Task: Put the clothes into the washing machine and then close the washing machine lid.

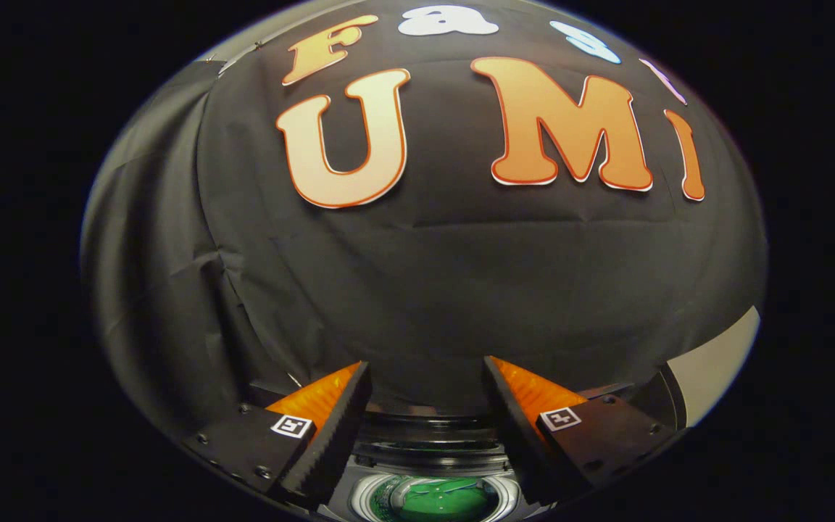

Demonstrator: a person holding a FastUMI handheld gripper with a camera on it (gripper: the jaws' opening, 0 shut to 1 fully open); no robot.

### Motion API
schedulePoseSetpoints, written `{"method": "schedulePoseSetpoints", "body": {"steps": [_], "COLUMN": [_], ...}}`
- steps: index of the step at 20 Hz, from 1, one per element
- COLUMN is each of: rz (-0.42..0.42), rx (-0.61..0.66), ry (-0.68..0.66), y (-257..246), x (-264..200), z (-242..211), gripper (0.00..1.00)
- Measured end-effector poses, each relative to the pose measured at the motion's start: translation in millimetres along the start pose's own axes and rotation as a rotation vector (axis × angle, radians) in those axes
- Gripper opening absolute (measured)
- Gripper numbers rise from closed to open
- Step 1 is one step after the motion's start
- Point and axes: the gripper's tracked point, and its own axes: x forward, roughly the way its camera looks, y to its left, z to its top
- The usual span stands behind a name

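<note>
Black cloth wall (417,290) takes up nearly everything ahead of the claw (426,380). Camera is pitched up and forward, not at the work.

Claw state: fingers (334,420) spread wide apart, nothing between them, nothing touching either one. Reads as an idle or approach pose, jaws pre-opened so it is ready to take fabric once it gets there.

Between and below the fingers: a round opening with ringed rim (432,464), dark stepped bands on top, a pale ring lower down, green surface inside it. Cannot tell what this is. It could be the washing machine drum mouth seen from above, or part of the rig itself. Not calling it.

Clothes: cannot place them from this angle. Lid: same, cannot say if up or down.

Pale panel (715,362) off past the right finger, beyond the cloth. Flat, light, cut off. Could be a wall or an appliance side; too little of it to say.

Judgement: task looks like it's at the very start, no garment gripped, nothing loaded that I can confirm. Next move probably needs the claw tipped down to find the clothes. Risk: committing to a grasp with the target out of the camera's cone.
</note>
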Motion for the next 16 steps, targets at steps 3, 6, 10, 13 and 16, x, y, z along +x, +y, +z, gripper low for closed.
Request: {"method": "schedulePoseSetpoints", "body": {"steps": [3,6,10,13,16], "rz": [-0.021,-0.041,-0.069,-0.074,-0.081], "rx": [0.02,-0.037,-0.048,-0.048,-0.058], "ry": [0.035,0.03,-0.017,-0.044,-0.077], "y": [-9,-10,-8,-4,0], "x": [15,12,-11,-37,-63], "z": [-15,-22,-29,-43,-62], "gripper": [0.99,0.99,1.0,0.99,1.0]}}
